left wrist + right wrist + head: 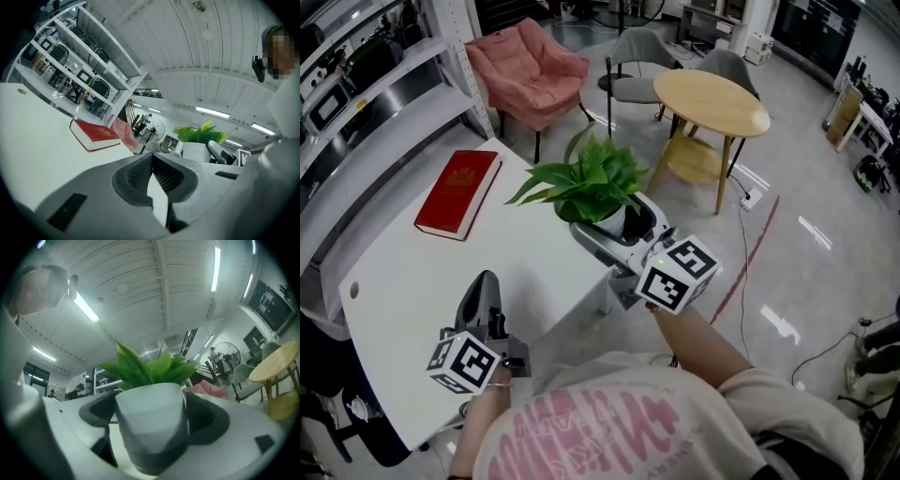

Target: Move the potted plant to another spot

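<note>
The right hand-held gripper (617, 228) is clamped on the plant's (150, 413) white pot, one jaw on each side, right at the tabletop's (412, 281) edge. To this gripper's right lies open floor (806, 281); to its left, bare tabletop. The left hand-held gripper (151, 161) has its jaws together, empty, low over the tabletop's near edge. A book (457, 192) lies well ahead of it.

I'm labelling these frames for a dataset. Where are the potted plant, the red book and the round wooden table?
potted plant (586, 178), head view, on its green leaves.
red book (459, 192), head view, middle of its cover.
round wooden table (712, 98), head view, bare middle of its top.
</note>
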